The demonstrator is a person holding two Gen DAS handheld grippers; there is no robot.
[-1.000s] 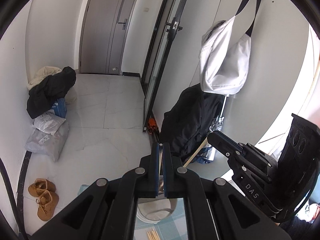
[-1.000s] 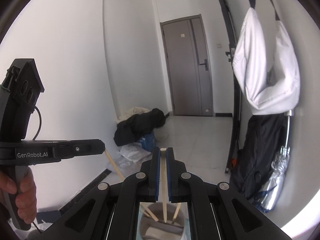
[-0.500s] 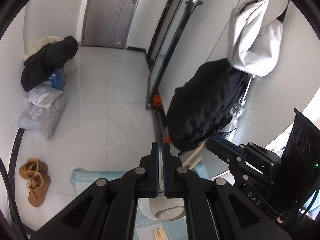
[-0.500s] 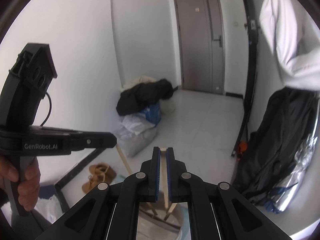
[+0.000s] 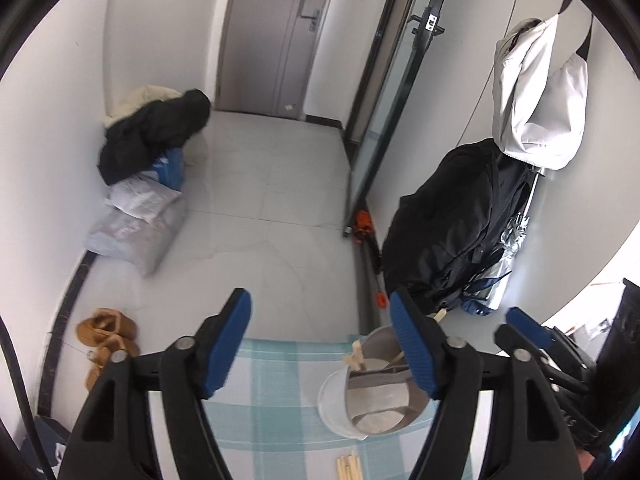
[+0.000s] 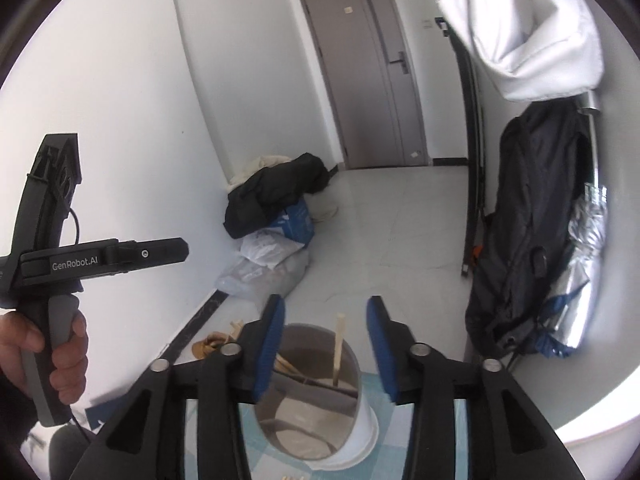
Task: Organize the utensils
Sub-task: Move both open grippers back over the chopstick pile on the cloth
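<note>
A round metal utensil holder [image 5: 372,396] with a white base stands on a blue checked cloth [image 5: 280,392]. Wooden chopsticks [image 6: 338,350] stand inside it, leaning on the rim. My left gripper [image 5: 320,340] is open and empty, above the cloth just left of the holder. My right gripper [image 6: 326,346] is open and empty, straddling the holder [image 6: 316,392] from above. More loose chopsticks [image 5: 350,468] lie on the cloth near the front edge. The left gripper's body shows at the left of the right wrist view [image 6: 100,258], held by a hand.
Beyond the table edge is a tiled floor with a pile of clothes and bags [image 5: 148,184] by the left wall, brown shoes [image 5: 106,336], a dark coat [image 5: 448,232] and a white bag [image 5: 536,92] hanging at the right, and a grey door [image 5: 272,36] at the back.
Both grippers were shut on a chopstick each and have opened. The chopsticks now stand in the holder. Both views have tilted down toward the table.
</note>
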